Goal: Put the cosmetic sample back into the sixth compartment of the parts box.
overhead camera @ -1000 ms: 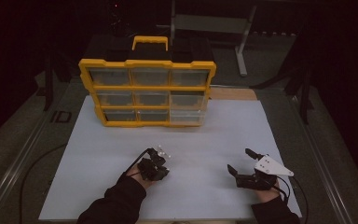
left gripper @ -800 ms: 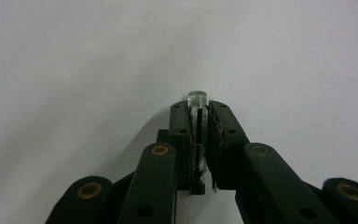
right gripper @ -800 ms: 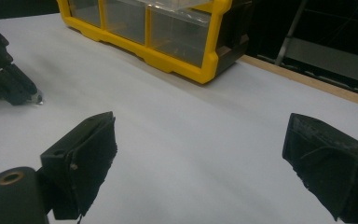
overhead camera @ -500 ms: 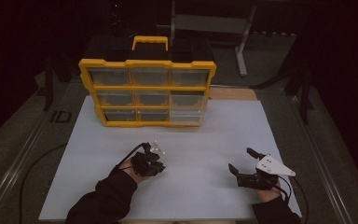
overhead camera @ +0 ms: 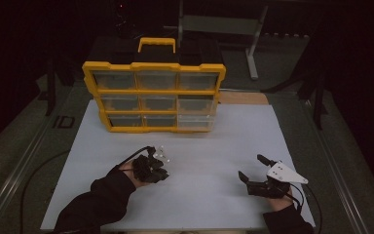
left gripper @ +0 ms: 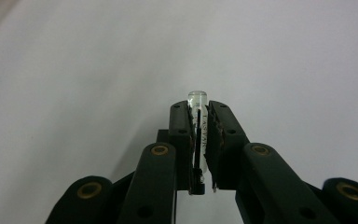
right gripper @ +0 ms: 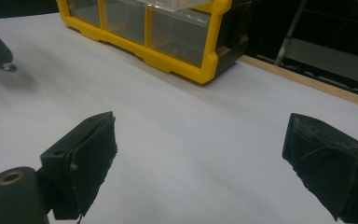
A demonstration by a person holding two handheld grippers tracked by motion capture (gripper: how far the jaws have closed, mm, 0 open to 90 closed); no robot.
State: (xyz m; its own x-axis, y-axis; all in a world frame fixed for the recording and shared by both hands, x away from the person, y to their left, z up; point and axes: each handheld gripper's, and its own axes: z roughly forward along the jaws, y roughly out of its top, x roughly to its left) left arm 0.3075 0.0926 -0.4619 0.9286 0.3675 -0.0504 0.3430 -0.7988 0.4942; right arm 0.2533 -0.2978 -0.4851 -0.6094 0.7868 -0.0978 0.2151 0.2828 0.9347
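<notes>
My left gripper (left gripper: pixel 199 140) is shut on a small clear tube (left gripper: pixel 198 100) with printed lettering and a thin black part inside; the tube's rounded end sticks out past the pads. In the high view the left gripper (overhead camera: pixel 158 158) hovers over the white sheet (overhead camera: pixel 214 141), left of centre and in front of the yellow organizer (overhead camera: pixel 153 92). My right gripper (overhead camera: pixel 252 167) rests near the front right of the sheet. In its own view the right gripper (right gripper: pixel 200 158) stands wide open with nothing between the pads.
The yellow organizer (right gripper: pixel 168 44) with clear drawers and a yellow handle (overhead camera: pixel 157 43) stands upright at the back of the sheet. A wooden strip (right gripper: pixel 307 81) borders the sheet's far right. Metal frame legs (overhead camera: pixel 253 44) stand behind the table.
The left hand has lifted a little and drifted left with the tube still clamped. The right gripper has stayed where it was.
</notes>
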